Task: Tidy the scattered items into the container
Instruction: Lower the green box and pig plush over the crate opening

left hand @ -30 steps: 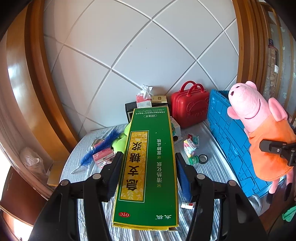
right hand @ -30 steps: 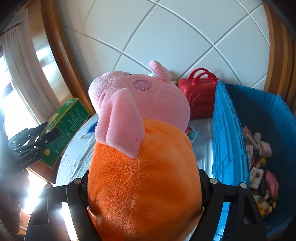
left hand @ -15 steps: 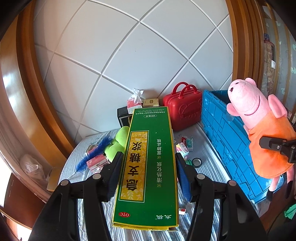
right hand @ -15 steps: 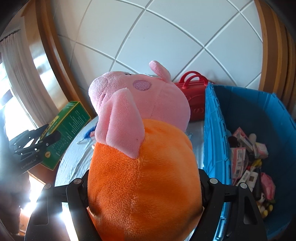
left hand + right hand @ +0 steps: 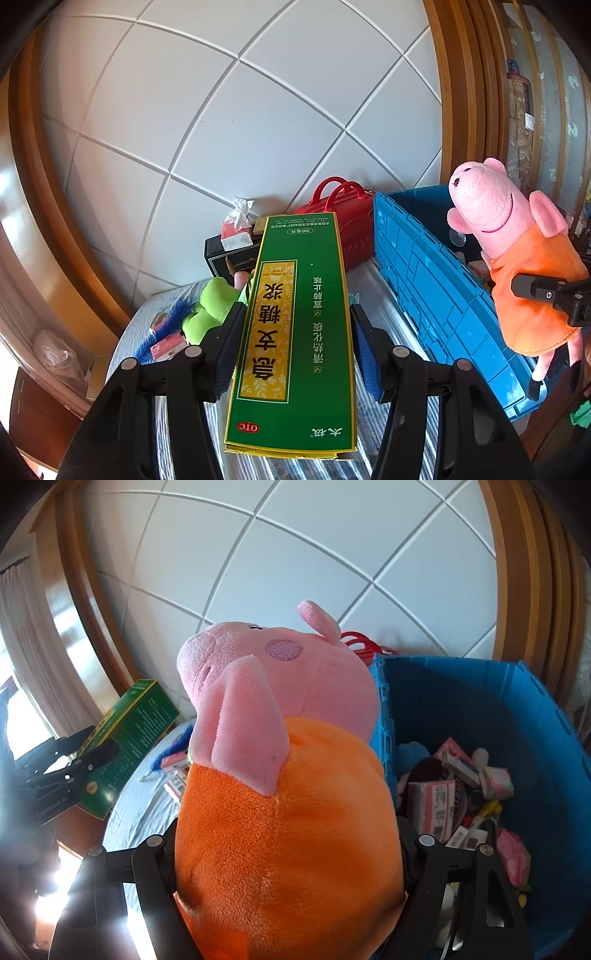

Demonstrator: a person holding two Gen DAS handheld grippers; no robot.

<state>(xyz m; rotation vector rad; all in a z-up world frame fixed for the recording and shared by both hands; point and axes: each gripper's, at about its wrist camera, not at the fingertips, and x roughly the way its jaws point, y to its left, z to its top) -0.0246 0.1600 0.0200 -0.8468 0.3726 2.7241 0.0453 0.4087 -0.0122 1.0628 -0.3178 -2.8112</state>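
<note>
My left gripper point(image 5: 295, 328) is shut on a long green medicine box point(image 5: 295, 332) and holds it above the table. The box also shows at the left of the right wrist view point(image 5: 129, 734). My right gripper point(image 5: 288, 849) is shut on a pink pig plush in an orange dress point(image 5: 288, 812), held over the near wall of the blue crate point(image 5: 535, 738). In the left wrist view the plush point(image 5: 517, 258) hangs above the crate point(image 5: 424, 277). The crate holds several small boxes point(image 5: 436, 805).
A red toy suitcase point(image 5: 343, 221) stands behind the crate. A black box point(image 5: 229, 254) with a tissue pack point(image 5: 236, 232) is at the back. A green plush point(image 5: 210, 310), a blue feather point(image 5: 173, 321) and small boxes point(image 5: 168, 343) lie on the silver-covered table point(image 5: 388, 288).
Both grippers have risen and moved right toward the crate. The plush now sits over the crate's edge, with more of the crate's inside in view.
</note>
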